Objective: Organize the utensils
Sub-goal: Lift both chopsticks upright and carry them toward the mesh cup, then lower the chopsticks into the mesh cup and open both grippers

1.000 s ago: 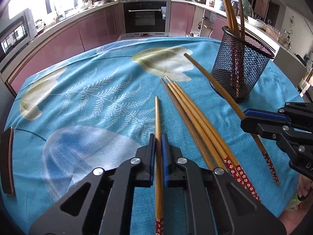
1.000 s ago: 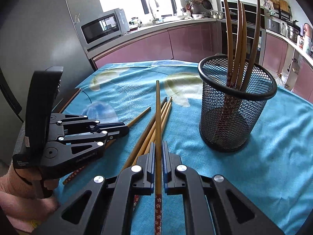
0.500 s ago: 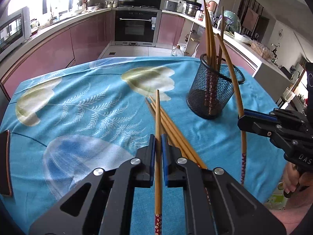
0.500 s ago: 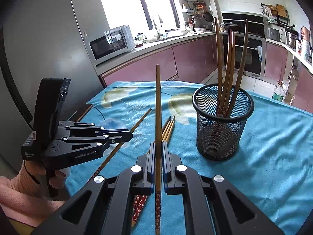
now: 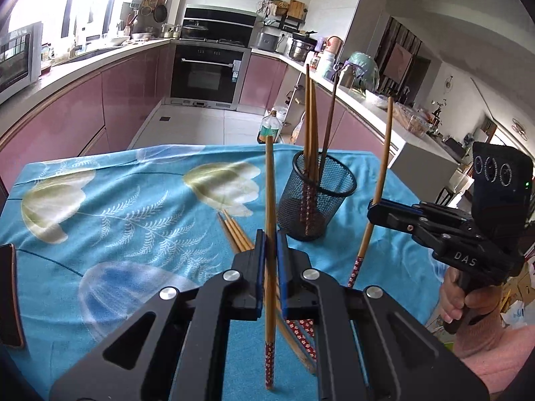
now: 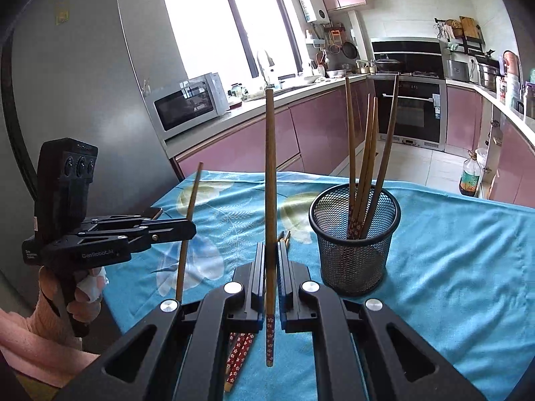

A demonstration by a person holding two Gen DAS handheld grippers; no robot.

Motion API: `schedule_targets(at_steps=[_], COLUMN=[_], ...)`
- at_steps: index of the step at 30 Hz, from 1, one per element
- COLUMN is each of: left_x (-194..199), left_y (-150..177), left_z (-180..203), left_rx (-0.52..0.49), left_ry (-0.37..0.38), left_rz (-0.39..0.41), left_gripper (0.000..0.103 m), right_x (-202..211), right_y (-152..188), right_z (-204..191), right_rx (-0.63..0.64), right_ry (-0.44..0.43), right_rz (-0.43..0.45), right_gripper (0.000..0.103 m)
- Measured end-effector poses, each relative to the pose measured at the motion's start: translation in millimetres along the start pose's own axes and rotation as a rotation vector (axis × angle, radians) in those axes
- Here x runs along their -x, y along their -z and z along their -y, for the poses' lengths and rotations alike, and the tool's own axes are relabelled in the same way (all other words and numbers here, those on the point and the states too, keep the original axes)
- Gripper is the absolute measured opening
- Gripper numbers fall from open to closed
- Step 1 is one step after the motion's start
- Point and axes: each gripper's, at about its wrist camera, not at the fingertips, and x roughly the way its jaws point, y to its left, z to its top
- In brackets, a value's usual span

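Both chopsticks now stand lifted off the desk (image 5: 117, 207), each tool (image 5: 270, 244) (image 6: 271, 260) clamped shut on one; we risk missing the far-right holder (image 6: 354, 230).

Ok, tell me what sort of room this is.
A home kitchen, most likely: a built-in oven under a stovetop, a microwave on the counter, and a sink tap by the window.
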Motion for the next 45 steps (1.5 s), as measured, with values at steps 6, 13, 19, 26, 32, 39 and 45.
schedule_targets(at_steps=[6, 13, 19, 26, 32, 39, 45], left_x=[23.8, 43.8, 34.8, 22.0, 23.9, 18.9, -2.7], left_y=[-12.6, -35.3, -52.5, -75.8, -99.4, -123.2, -134.4], left_z=[7.3, 10.3, 15.3, 29.6, 41.0, 53.3, 60.6], left_rx=[-0.006, -0.002, 0.008, -0.004, -0.027, -0.057, -0.076], left_ry=[0.039, 0.072, 0.105, 0.133, 0.144, 0.138, 0.082], left_rz=[0.060, 0.132, 0.159, 0.177, 0.218, 0.239, 0.213], left_gripper=[0.007, 0.007, 0.007, 0.007, 0.007, 0.007, 0.007], right_x=[5.9, 9.3, 15.1, 25.6, 29.0, 25.9, 11.5], right_y=[-5.0, -8.8, -20.5, -41.2, -60.9, -79.5, -86.0], right_z=[3.1, 5.1, 8.5, 18.1, 28.3, 36.9, 50.7], right_rx=[-0.003, -0.012, -0.004, 0.003, 0.003, -0.003, -0.037], right_ry=[0.006, 0.011, 0.033, 0.064, 0.079, 0.109, 0.130], right_rz=[0.025, 0.051, 0.086, 0.145, 0.192, 0.235, 0.232], right_gripper=[0.006, 0.006, 0.006, 0.006, 0.006, 0.006, 0.006])
